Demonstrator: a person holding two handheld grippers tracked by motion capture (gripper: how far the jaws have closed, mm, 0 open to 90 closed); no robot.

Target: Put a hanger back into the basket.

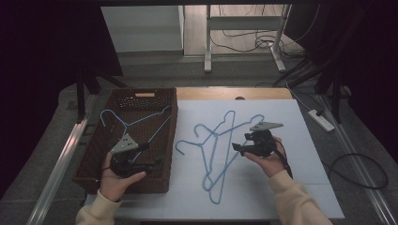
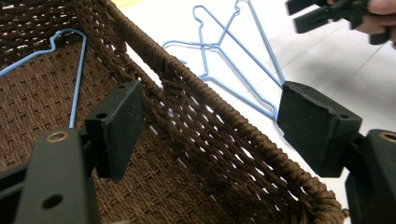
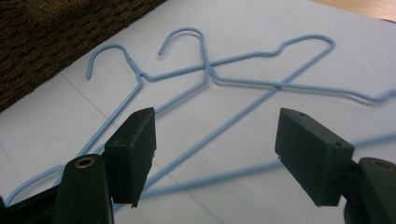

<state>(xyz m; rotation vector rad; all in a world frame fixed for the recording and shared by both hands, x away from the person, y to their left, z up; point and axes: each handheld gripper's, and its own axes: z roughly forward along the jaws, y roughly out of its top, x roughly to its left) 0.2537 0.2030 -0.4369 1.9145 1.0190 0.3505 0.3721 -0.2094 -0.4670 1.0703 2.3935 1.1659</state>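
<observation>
One blue hanger [image 1: 136,123] is already laid in the woven basket [image 1: 170,140], while two tangled hangers [image 1: 217,145] are left on the white table [image 1: 300,154], approached by the right gripper [image 1: 239,147] and left gripper [image 1: 152,164], both spread wide and empty.

My left claw [image 1: 149,165] covers part of the hanger [image 1: 136,123] in the basket [image 1: 171,140]. In my right claw's view, the tangled hangers [image 3: 219,77] on the worktop [image 3: 261,28] run off the right edge.
</observation>
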